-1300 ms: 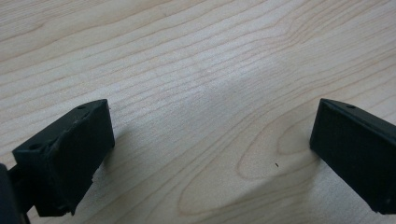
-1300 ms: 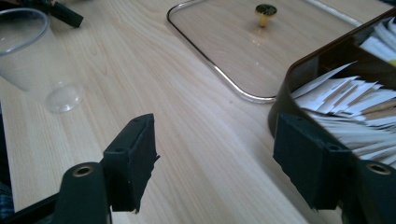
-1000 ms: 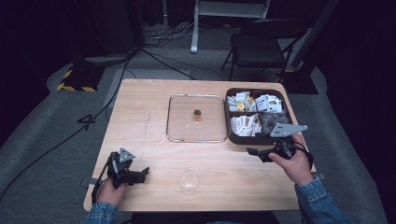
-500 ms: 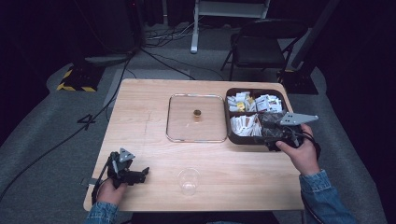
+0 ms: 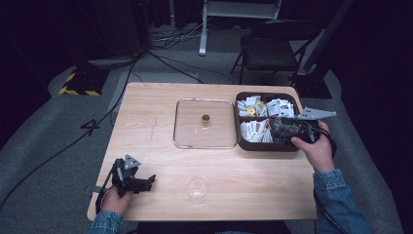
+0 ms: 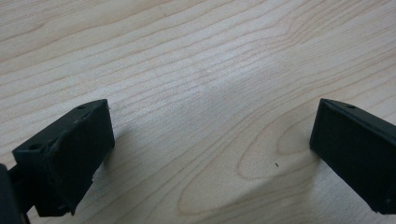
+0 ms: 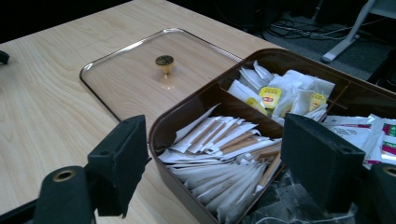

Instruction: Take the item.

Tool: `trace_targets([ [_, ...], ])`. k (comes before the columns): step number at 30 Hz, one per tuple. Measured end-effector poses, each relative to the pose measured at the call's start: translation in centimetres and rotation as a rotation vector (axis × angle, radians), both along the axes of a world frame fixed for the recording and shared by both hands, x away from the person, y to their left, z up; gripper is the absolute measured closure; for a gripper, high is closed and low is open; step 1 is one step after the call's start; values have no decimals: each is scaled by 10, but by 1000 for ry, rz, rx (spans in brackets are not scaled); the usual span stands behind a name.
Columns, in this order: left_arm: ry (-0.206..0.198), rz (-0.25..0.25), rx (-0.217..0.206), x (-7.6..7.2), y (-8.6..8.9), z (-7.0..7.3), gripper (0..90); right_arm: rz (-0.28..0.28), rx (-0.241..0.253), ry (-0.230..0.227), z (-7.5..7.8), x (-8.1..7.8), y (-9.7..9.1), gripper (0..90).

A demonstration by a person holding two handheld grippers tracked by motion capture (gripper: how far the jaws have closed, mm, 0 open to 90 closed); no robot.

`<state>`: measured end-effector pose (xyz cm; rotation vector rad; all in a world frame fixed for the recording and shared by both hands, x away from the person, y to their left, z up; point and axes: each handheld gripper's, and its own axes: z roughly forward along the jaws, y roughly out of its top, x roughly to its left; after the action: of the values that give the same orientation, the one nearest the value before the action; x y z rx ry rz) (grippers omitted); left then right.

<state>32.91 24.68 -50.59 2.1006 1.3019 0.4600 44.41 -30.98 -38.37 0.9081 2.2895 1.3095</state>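
Note:
A brown compartment box (image 5: 243,145) of tea bags and sachets stands at the table's right. Its clear lid (image 5: 204,123) with a brass knob (image 7: 164,60) lies flat on the wood just left of it. My right gripper (image 5: 278,127) hovers over the box's front right part, pointing left. Its jaws have just been opening, and it (image 7: 219,172) stands open above the long paper sachets (image 7: 219,144) with nothing gripped. My left gripper (image 5: 147,181) rests low at the front left, and it (image 6: 210,154) is open over bare wood. A clear plastic cup (image 5: 197,189) stands upright near the front edge.
The wooden table (image 5: 146,122) has bare wood on its left half. Yellow-tagged tea bags (image 7: 271,95) fill the box's back compartment. A folding chair (image 5: 268,48) and floor cables (image 5: 160,58) lie beyond the far edge.
My right gripper has moved away from the person, off the bare wood in front of the box to above the box's front right part. The left gripper has stayed put.

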Motion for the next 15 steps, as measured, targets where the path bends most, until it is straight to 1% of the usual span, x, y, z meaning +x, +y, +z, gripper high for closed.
trace_targets([
  [2, 0, 1, -1, 0, 0, 0, 0, -7, 0, -2, -3, 3, -3, 236],
  [3, 0, 0, 0, 0, 0, 0, 0, -11, 11, -15, -5, 6, -7, 236],
  [5, 0, 0, 0, 0, 0, 0, 0, -15, 16, -20, -6, 7, -10, 236],
  [9, 0, 0, 0, 0, 0, 0, 0, -42, 26, -30, -12, 13, -19, 241],
  [12, 0, 0, 0, 0, 0, 0, 0, -59, 13, -29, -17, 16, -24, 242],
  [15, 0, 0, 0, 0, 0, 0, 0, -69, 15, -19, -23, 20, -29, 268],
])
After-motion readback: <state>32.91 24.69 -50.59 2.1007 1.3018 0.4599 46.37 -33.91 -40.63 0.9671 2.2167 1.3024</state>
